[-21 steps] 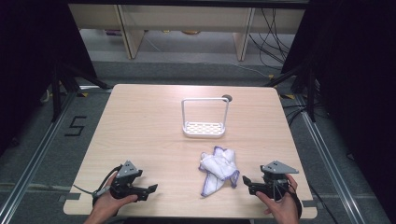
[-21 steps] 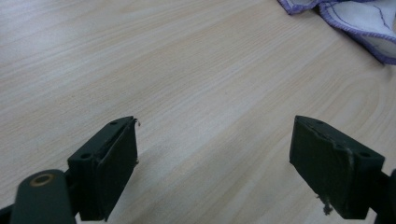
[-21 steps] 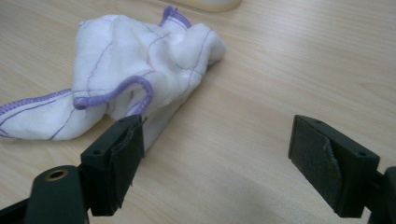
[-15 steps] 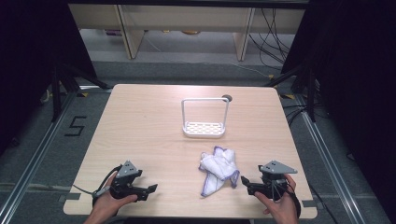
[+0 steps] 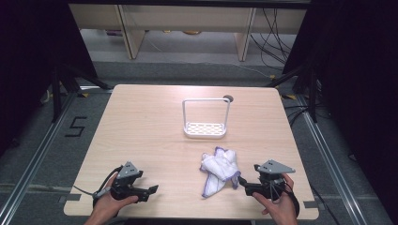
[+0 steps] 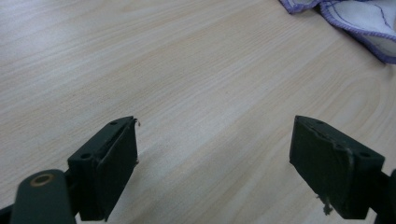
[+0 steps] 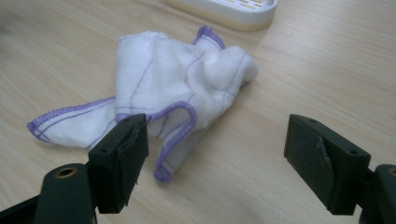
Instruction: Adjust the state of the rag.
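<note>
A crumpled white cloth with purple stitched edges [image 5: 217, 170] lies on the wooden table [image 5: 150, 126] near the front, right of centre. In the right gripper view the cloth [image 7: 173, 88] sits just ahead of my right gripper [image 7: 217, 154], whose jaws stand wide apart with nothing between them. That right gripper [image 5: 245, 183] rests at the front right, close beside the cloth. My left gripper [image 5: 151, 190] is open near the front left edge, pointing toward the cloth. In the left gripper view the gripper [image 6: 215, 158] has bare wood between its jaws, and the cloth [image 6: 359, 18] lies far off.
A white rack with a perforated base and tall wire handle [image 5: 206, 119] stands behind the cloth at mid table; its base [image 7: 233, 9] edges the right gripper view. A round cable hole [image 5: 228, 98] lies near the far edge.
My right gripper has crept slightly left toward the cloth. The left gripper and the cloth have stayed put.
</note>
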